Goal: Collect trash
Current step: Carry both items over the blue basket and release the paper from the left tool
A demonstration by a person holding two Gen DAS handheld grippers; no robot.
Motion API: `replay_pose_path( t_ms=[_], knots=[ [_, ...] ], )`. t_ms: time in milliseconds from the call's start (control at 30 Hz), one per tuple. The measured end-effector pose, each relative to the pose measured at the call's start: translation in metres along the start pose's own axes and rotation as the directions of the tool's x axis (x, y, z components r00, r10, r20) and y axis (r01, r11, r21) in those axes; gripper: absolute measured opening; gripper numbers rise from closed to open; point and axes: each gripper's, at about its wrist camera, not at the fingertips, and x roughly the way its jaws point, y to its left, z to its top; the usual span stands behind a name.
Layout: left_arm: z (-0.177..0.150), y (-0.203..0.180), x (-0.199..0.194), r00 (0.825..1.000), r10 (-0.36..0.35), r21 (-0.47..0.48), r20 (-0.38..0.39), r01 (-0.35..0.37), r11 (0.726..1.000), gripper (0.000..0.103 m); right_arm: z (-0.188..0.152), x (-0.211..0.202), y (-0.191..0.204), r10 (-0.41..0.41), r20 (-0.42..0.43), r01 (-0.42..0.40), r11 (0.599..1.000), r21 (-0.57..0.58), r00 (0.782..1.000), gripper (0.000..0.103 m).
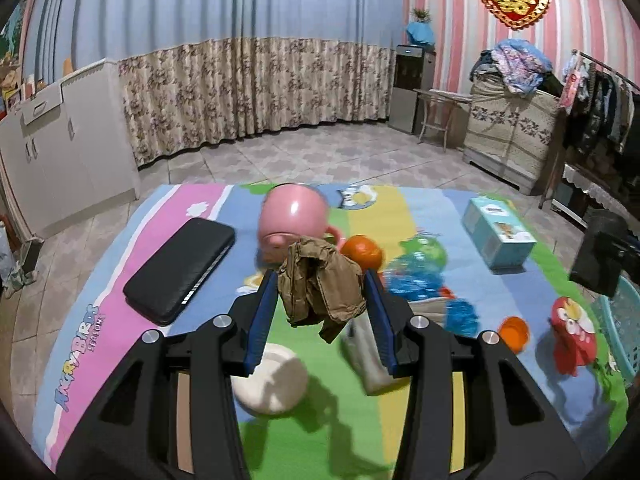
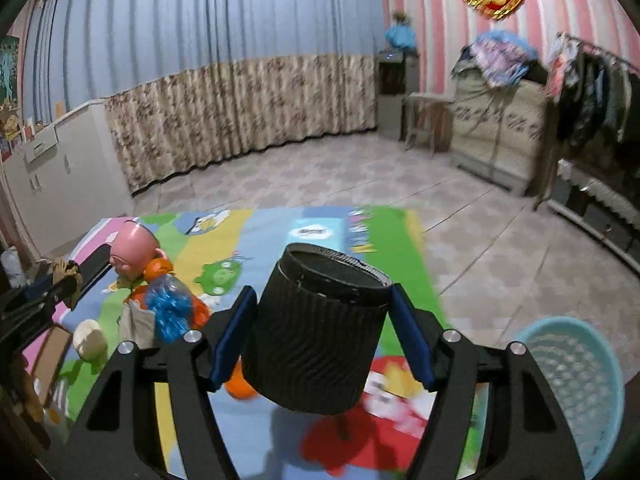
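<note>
My left gripper (image 1: pixel 322 288) is shut on a crumpled brown paper wad (image 1: pixel 320 286) and holds it above the colourful mat (image 1: pixel 168 216). My right gripper (image 2: pixel 320 320) is shut on a black ribbed cup (image 2: pixel 316 332), tilted, above the mat's right part; the cup also shows at the right edge of the left wrist view (image 1: pixel 600 256). The left gripper with the paper shows at the far left of the right wrist view (image 2: pixel 66 278). A teal mesh basket (image 2: pixel 576 392) sits at the mat's right edge.
On the mat lie a pink mug (image 1: pixel 294 216), an orange (image 1: pixel 362 252), a black flat case (image 1: pixel 180 270), a blue crinkled wrapper (image 1: pixel 424 280), a light-blue box (image 1: pixel 498 232), a white round piece (image 1: pixel 272 380), a small orange cap (image 1: pixel 514 332) and a grey packet (image 1: pixel 370 356).
</note>
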Motion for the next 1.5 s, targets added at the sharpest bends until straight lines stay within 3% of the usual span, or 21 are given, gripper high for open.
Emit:
replay_pose_path(
  t_ms=[200, 467, 733, 967, 1133, 1500],
  knots=[
    [-0.003, -0.039, -0.019, 0.998, -0.060, 0.011, 0.029, 0.060, 0.998, 0.043, -0.024, -0.052, -0.060, -0.103, 0.034, 0.101, 0.993, 0.055, 0.994, 0.067],
    [-0.011, -0.099, -0.034, 0.991, -0.123, 0.041, 0.054, 0.121, 0.992, 0.043, -0.049, -0.085, -0.131, -0.282, 0.028, 0.278, 0.956, 0.097, 0.959, 0.067],
    [-0.016, -0.174, -0.035, 0.979, -0.199, 0.101, 0.047, 0.193, 0.976, 0.043, -0.062, -0.097, -0.193, -0.301, -0.003, 0.294, 0.929, 0.224, 0.953, 0.067],
    [-0.022, -0.260, -0.042, 0.955, -0.294, 0.202, 0.032, 0.282, 0.938, 0.044, -0.068, -0.100, -0.223, -0.291, -0.038, 0.291, 0.923, 0.250, 0.956, 0.067],
    [-0.029, -0.317, -0.042, 0.931, -0.366, 0.252, -0.013, 0.357, 0.899, 0.044, -0.076, -0.107, -0.251, -0.327, -0.048, 0.327, 0.902, 0.280, 0.944, 0.067],
    [-0.050, -0.409, -0.038, 0.875, -0.474, 0.337, -0.100, 0.478, 0.811, 0.044, -0.091, -0.114, -0.296, -0.367, -0.091, 0.373, 0.845, 0.383, 0.926, 0.067]
  ],
)
